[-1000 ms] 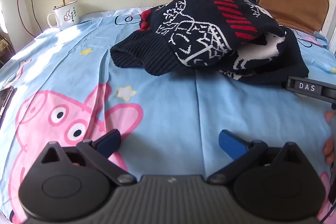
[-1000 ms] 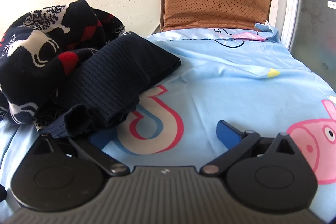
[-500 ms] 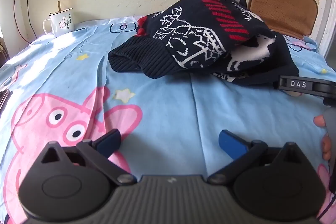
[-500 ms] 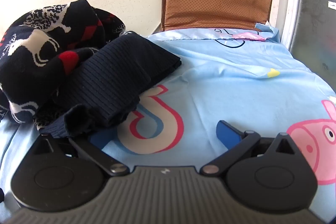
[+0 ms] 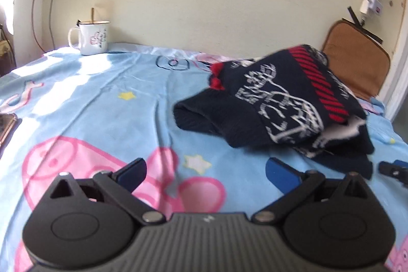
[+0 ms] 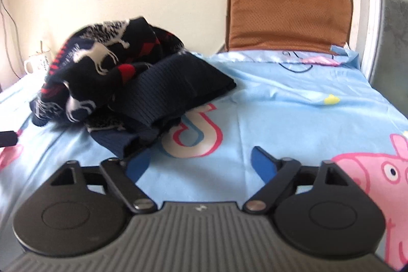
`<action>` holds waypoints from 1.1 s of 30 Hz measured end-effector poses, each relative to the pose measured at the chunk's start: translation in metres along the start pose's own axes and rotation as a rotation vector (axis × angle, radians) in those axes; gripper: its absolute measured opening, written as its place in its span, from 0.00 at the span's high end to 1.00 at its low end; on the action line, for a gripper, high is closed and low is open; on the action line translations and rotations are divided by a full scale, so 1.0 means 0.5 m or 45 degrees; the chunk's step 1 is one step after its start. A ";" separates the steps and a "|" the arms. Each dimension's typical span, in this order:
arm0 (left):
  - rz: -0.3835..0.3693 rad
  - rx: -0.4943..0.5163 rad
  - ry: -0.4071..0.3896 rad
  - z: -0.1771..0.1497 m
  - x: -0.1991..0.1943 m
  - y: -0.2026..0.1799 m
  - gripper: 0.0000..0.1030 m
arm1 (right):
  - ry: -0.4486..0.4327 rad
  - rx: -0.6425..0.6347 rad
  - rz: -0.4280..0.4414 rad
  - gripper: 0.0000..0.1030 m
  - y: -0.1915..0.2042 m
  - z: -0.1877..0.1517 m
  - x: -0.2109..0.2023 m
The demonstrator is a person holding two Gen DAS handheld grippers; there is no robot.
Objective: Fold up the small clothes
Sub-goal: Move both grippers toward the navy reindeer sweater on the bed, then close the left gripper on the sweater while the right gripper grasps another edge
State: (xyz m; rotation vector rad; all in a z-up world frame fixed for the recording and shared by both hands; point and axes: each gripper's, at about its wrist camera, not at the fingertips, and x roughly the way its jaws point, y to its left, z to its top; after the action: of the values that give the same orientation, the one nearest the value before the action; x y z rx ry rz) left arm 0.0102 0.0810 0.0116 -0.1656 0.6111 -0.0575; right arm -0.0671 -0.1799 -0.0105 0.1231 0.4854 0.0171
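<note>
A dark navy knit sweater [image 5: 280, 103] with white and red patterns lies crumpled in a heap on the blue cartoon bedsheet [image 5: 102, 98]. In the right wrist view the sweater [image 6: 132, 88] sits at the left, its ribbed hem toward me. My left gripper [image 5: 205, 171] is open and empty, low over the sheet, short of the sweater and to its left. My right gripper [image 6: 200, 163] is open and empty, its left finger just in front of the sweater's cuff. The right gripper's tip shows at the left wrist view's right edge [image 5: 394, 167].
A white enamel mug [image 5: 93, 37] stands at the back left by the wall. A brown cushion [image 6: 288, 11] leans on the wall at the back right. A phone [image 5: 7, 126] lies at the sheet's left edge. A window frame [image 6: 367, 6] borders the right.
Both grippers have pulled back and away from the sweater, which now looks smaller and farther off. The left view has swung left. Both stay open and empty.
</note>
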 end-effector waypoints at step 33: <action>-0.304 0.026 -0.132 0.031 0.012 0.011 0.00 | -0.337 0.342 -0.022 0.82 -0.130 0.173 -0.247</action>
State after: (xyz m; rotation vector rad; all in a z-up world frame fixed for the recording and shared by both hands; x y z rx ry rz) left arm 0.0241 0.0879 0.0196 -0.2203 0.4848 -0.2844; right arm -0.1366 -0.2600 0.1149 0.3794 0.2221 -0.0809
